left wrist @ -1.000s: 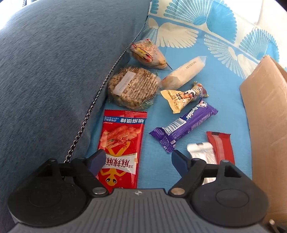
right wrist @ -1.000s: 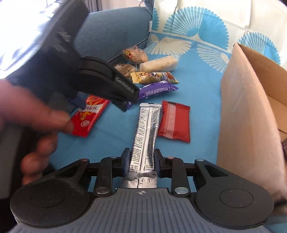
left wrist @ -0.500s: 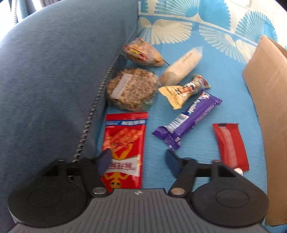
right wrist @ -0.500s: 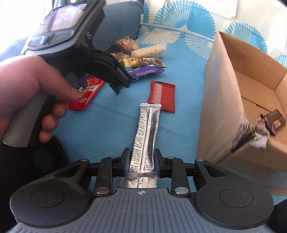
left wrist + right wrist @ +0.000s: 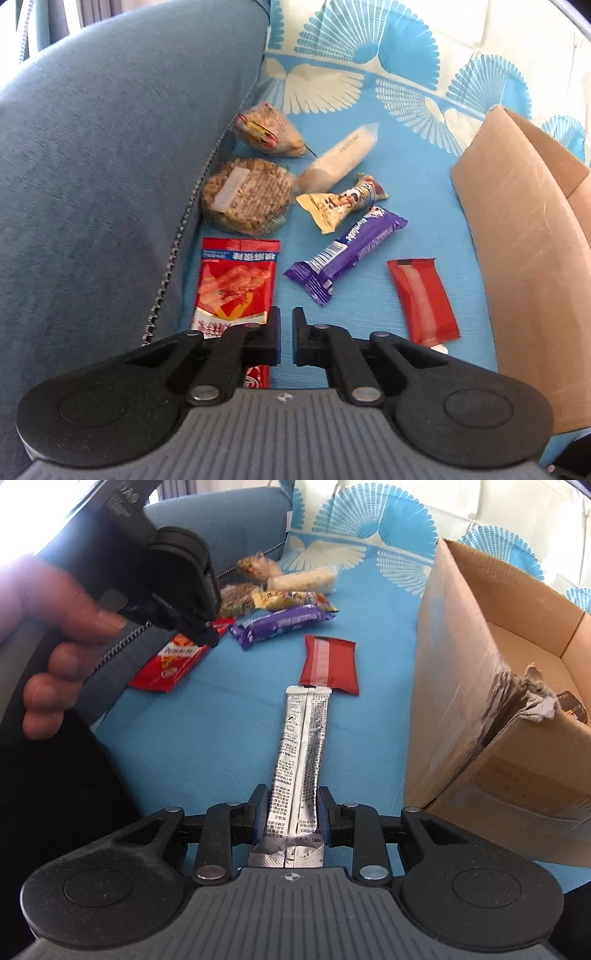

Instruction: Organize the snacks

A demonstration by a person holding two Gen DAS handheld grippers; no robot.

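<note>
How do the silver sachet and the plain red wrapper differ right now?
The silver sachet is long, narrow and covered in print; the plain red wrapper is shorter, broader, with a pale stripe. The sachet is clamped in the right hand-held gripper; the red wrapper lies free on the blue cover. Both are outside the cardboard box.

Our left wrist camera close above the blue sheet (image 5: 424,192), angled down past the left gripper (image 5: 284,325), our right wrist view lower, facing the cardboard box (image 5: 461,672), both sharing the purple bar (image 5: 347,254) and red wrapper (image 5: 328,662).
</note>
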